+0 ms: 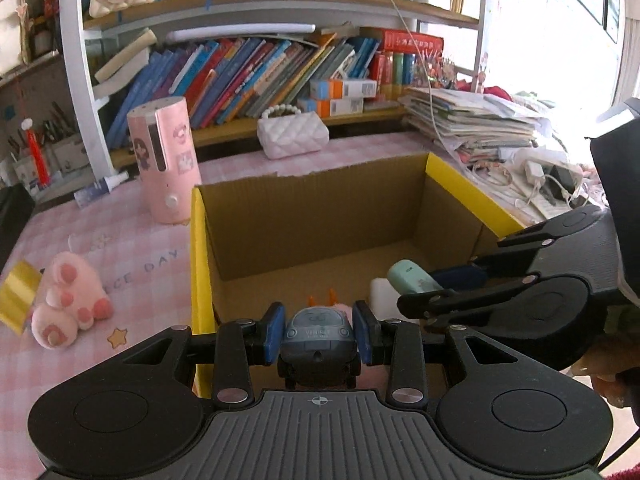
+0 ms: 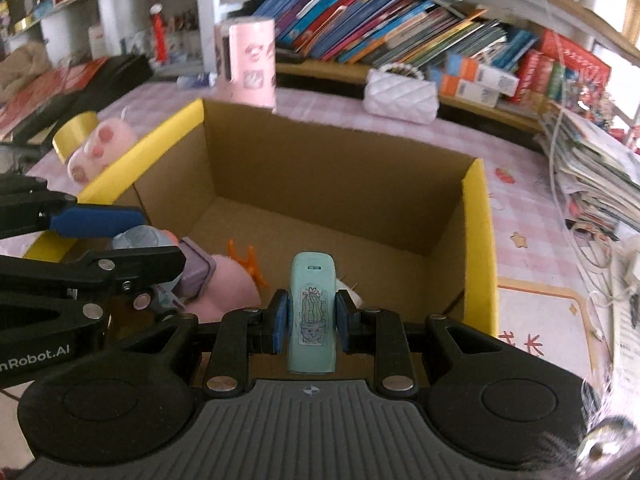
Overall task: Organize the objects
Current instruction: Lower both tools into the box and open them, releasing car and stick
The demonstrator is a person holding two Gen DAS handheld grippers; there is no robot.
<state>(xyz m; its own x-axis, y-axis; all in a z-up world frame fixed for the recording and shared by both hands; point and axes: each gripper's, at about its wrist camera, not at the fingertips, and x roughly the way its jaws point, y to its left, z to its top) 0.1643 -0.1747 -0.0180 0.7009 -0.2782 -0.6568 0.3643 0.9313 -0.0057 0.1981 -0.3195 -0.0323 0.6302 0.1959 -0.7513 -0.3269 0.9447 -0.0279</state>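
Observation:
My left gripper (image 1: 319, 334) is shut on a grey-blue toy car (image 1: 318, 340) and holds it over the near end of the open yellow-edged cardboard box (image 1: 198, 240). My right gripper (image 2: 311, 316) is shut on a mint green case with a cactus sticker (image 2: 312, 312), also over the near end of the box (image 2: 478, 240). In the box below lie a pink plush with orange antlers (image 2: 236, 284), a purple item (image 2: 196, 272) and something white (image 1: 380, 294). The right gripper shows at the right in the left wrist view (image 1: 432, 284).
A pink cylinder device (image 1: 166, 164), a pink plush paw toy (image 1: 68, 304), a yellow tape roll (image 1: 18, 296) and a spray bottle (image 1: 100, 188) lie left of the box. A white quilted purse (image 1: 292, 134) sits behind it. Paper stacks and cables (image 1: 500, 136) lie right. Bookshelves stand behind.

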